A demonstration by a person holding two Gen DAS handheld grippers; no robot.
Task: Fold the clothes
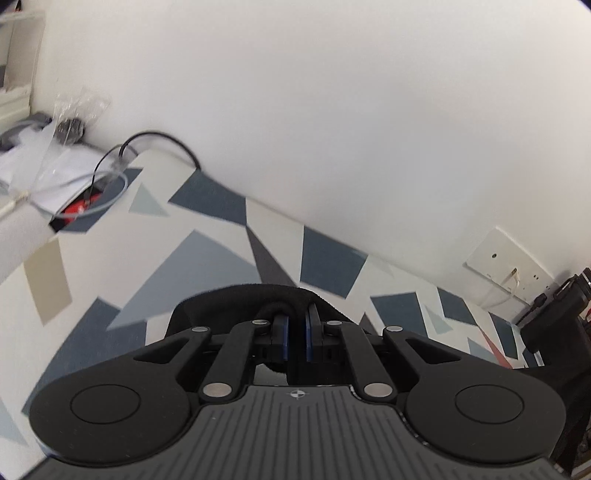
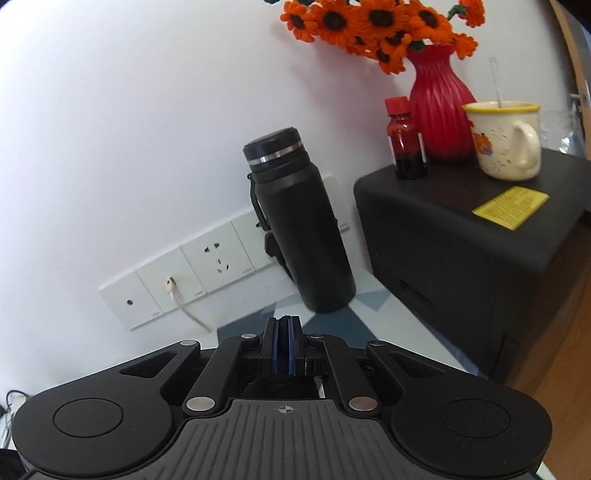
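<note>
Two wrist views, each filled along the bottom by its own gripper body. White wall [image 1: 332, 110] takes the upper half of both. Below it in the left view lies the table cover [image 1: 207, 254], white with blue and grey geometric patches, running from centre left down to lower right.

Black cabinet [image 2: 461, 258] sits at right of the right view; on top of it are a red vase [image 2: 439, 107] with orange flowers [image 2: 373, 26], a cream mug [image 2: 506, 140] with a spoon in it, a small red bottle [image 2: 406, 144] and a yellow card [image 2: 511, 206]. Black flask [image 2: 303, 225] stands at centre, in front of a row of wall sockets [image 2: 207, 269].

Black garment [image 1: 251, 299]: a dark fabric edge arches across lower centre of the left view, just above the fingers. Left gripper [image 1: 296, 334]: jaws nearly closed, narrow gap between the blue pads, fabric bunched around the left pad and apparently pinched. Right gripper [image 2: 283, 343]: jaws pressed together at lower centre, a thin strip of the same black cloth clamped between the blue pads and showing at the tips.

Upper left of the left view: black cable [image 1: 162, 144], clear plastic bag [image 1: 74, 114].
</note>
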